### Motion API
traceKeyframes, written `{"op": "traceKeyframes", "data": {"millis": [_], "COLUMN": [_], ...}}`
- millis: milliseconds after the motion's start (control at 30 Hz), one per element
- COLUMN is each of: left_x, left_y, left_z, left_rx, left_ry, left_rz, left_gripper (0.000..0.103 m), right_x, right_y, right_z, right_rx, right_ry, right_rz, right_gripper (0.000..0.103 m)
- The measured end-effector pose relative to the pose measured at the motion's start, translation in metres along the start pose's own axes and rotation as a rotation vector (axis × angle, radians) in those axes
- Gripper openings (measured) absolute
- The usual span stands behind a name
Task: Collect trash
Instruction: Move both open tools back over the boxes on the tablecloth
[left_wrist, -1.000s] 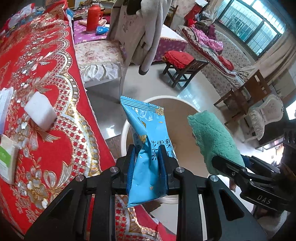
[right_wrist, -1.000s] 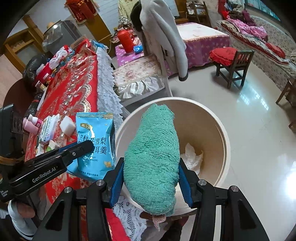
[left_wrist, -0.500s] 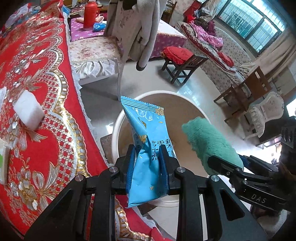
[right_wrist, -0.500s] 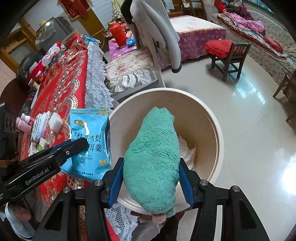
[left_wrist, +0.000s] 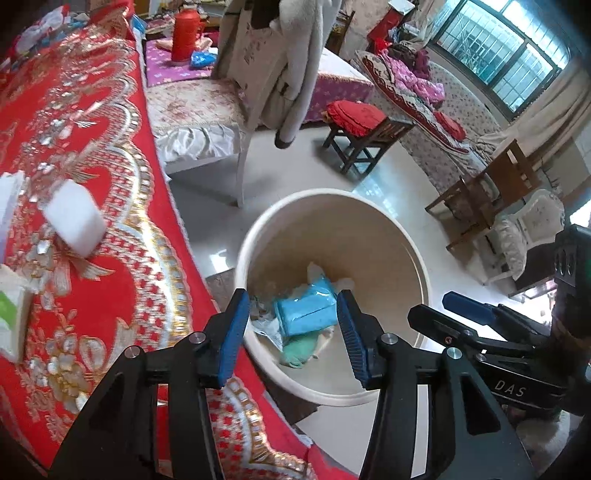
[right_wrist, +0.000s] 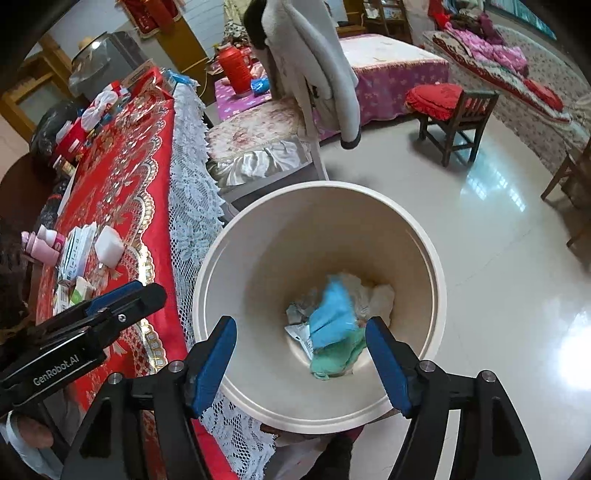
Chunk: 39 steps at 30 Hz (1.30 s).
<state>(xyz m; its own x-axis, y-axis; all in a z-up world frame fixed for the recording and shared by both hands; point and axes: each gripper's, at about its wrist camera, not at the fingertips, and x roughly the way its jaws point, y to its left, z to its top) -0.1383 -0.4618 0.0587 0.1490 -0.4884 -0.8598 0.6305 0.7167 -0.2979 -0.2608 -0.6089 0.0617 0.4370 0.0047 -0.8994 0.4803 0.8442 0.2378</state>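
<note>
Trash is seen in the left wrist view at the bottom of a cream round bin (left_wrist: 413, 254) standing on the pale floor just beside the counter (left_wrist: 92, 155): a blue snack packet (left_wrist: 304, 310) lies on top of a green cloth (left_wrist: 299, 349), with crumpled white paper (left_wrist: 314, 269) behind them. The left hand-held gripper (left_wrist: 291, 332) is held above the bin's near rim, its jaws are opening, and nothing is held between its blue pads (left_wrist: 232, 336). The counter is covered by a red cloth with gold embroidery, on which a white block (left_wrist: 74, 218) and a white and green box (left_wrist: 11, 321) are placed. The right hand-held gripper (left_wrist: 461, 306) is seen at the lower right, over the bin's edge, and nothing is gripped in it. A chair draped with a grey garment (left_wrist: 295, 62) and a small stool with a red cushion (left_wrist: 356, 114) are seen beyond the bin. In the right wrist view the same blue snack packet (right_wrist: 330, 314) is seen blurred inside the bin (right_wrist: 258, 236), over the green cloth (right_wrist: 338, 356) and next to the white paper (right_wrist: 373, 295). The right hand-held gripper (right_wrist: 301, 354) is held over the bin's near rim with its jaws opening and no item between them. The left hand-held gripper (right_wrist: 136, 293) is seen at the left, over the counter's lace edge (right_wrist: 192, 206), released. Pink bottles (right_wrist: 40, 245) and the white block (right_wrist: 109, 245) are seen on the counter (right_wrist: 122, 166).
</note>
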Motion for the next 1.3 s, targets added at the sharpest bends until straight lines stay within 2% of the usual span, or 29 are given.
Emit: {"op": "traceKeyframes", "data": {"millis": [300, 567, 867, 1100, 1300], "left_x": [-0.034, -0.068, -0.115, -0.146, -0.161], "left_y": [0.028, 0.068, 0.139, 0.212, 0.27], "left_z": [-0.008, -0.019, -0.041, -0.065, -0.082], "left_rx": [-0.032, -0.077, -0.189, -0.332, -0.444], "left_ry": [-0.086, -0.153, -0.204, -0.216, -0.203], "left_rz": [0.068, 0.143, 0.24, 0.313, 0.343], "left_gripper": [0.047, 0.047, 0.047, 0.047, 0.047], "right_x": [-0.003, 0.002, 0.01, 0.031, 0.054], "right_y": [0.04, 0.094, 0.176, 0.229, 0.268], "right_z": [0.009, 0.011, 0.009, 0.005, -0.007], "right_rx": [-0.076, -0.182, -0.345, -0.382, -0.452], "right_ry": [-0.034, -0.063, -0.092, -0.008, 0.018], "right_rz": [-0.017, 0.018, 0.065, 0.155, 0.122], "right_gripper": [0.07, 0.07, 0.07, 0.07, 0.07]}}
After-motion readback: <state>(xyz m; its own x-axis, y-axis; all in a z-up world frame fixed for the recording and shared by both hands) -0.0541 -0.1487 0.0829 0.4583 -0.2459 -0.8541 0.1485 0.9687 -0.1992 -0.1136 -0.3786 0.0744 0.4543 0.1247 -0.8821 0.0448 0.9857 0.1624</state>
